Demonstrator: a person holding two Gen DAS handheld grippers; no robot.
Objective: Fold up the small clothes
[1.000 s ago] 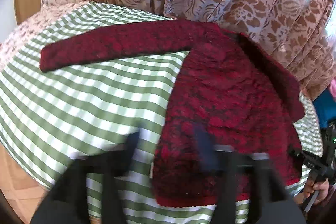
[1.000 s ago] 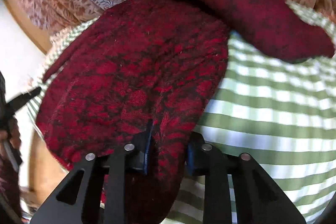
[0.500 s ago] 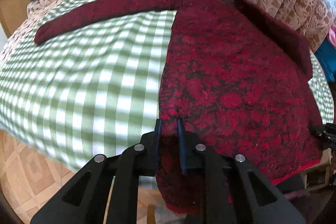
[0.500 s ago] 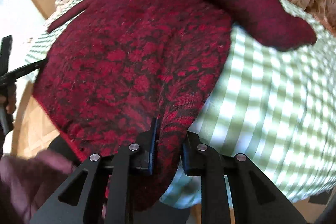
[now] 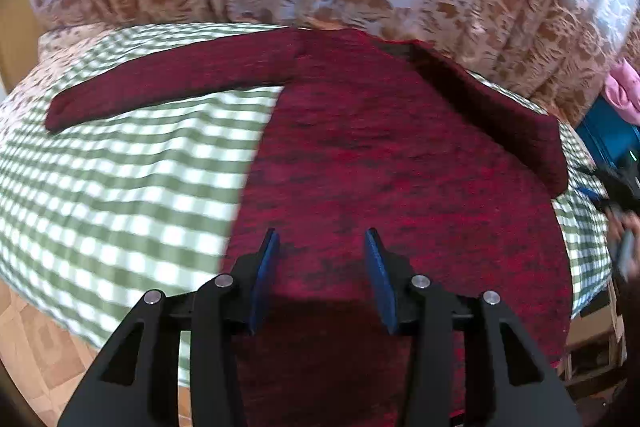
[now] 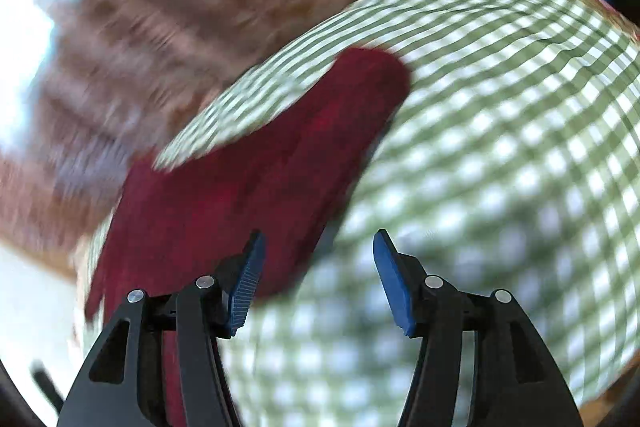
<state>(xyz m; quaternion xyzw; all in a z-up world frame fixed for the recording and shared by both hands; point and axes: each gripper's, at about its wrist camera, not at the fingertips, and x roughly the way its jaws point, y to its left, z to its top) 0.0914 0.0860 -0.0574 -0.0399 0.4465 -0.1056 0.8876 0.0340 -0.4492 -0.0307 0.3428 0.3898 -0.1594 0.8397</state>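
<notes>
Red knit sweater [image 5: 384, 163]: flat on green checked tablecloth [image 5: 132, 179], frame centre, one sleeve toward upper left. Left gripper [image 5: 322, 255]: jaws apart, lower centre. Right gripper [image 6: 316, 259]: jaws apart, empty, beside sleeve [image 6: 280, 163].

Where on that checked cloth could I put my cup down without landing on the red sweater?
Bare checked cloth lies left of the sweater body, below its outstretched left sleeve. More lies right of the right sleeve, under the open right gripper. The middle is crowded: the sweater fills it, with the open left gripper above.
</notes>
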